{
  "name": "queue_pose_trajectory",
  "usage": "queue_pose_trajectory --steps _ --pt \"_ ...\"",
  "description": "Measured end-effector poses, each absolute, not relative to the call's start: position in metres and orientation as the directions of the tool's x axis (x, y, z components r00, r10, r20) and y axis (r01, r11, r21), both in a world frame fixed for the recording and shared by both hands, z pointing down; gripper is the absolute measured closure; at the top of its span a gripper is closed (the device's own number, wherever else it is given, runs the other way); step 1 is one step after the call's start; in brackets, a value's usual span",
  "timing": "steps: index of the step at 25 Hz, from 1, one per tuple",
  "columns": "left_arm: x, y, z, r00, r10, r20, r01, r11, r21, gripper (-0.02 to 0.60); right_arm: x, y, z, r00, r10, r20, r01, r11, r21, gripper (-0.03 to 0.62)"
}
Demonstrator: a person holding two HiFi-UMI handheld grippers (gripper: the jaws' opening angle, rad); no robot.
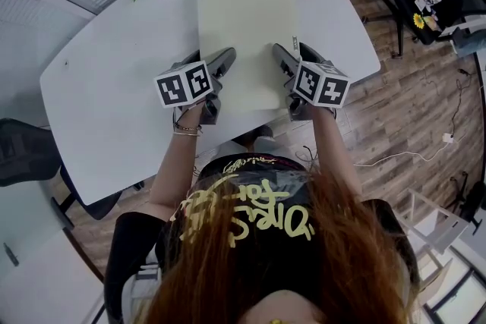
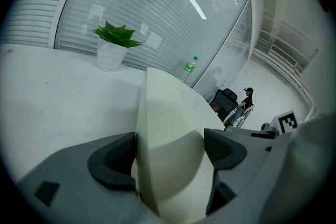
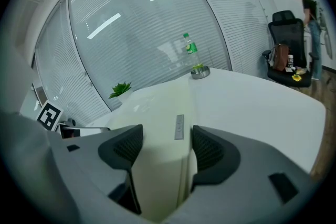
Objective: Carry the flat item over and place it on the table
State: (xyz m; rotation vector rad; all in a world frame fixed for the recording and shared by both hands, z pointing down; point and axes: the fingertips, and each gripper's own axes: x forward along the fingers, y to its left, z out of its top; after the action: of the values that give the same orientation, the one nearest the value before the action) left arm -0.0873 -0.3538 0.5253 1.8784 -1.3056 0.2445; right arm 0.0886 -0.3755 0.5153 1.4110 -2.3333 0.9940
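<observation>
Pinching the cream pad (image 1: 247,30) by its near edge, left hand-held gripper (image 1: 220,64) and right hand-held gripper (image 1: 285,63) both clamp it; it seemingly lies flat on the white surface (image 1: 106,87).

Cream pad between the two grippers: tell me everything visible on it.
The pad is a thin, pale cream rectangle with rounded corners, plain and soft-looking, with a small grey tag at its right edge. It lies flat over the white table, its long side pointing away from the person and its near end at the table's edge. The left gripper and right gripper each clamp a near corner between their jaws. Whether it already rests on the table cannot be told.
</observation>
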Motion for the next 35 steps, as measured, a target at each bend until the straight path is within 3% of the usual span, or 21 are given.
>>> queue_pose_trajectory --steps 35 --pt "-0.089 -0.357 0.533 0.465 -0.654 0.597 -0.832 -0.092 0.547 0.162 0.086 -0.377 0.522 -0.510 -0.661 0.551 -0.853 0.306 -0.424 0.290"
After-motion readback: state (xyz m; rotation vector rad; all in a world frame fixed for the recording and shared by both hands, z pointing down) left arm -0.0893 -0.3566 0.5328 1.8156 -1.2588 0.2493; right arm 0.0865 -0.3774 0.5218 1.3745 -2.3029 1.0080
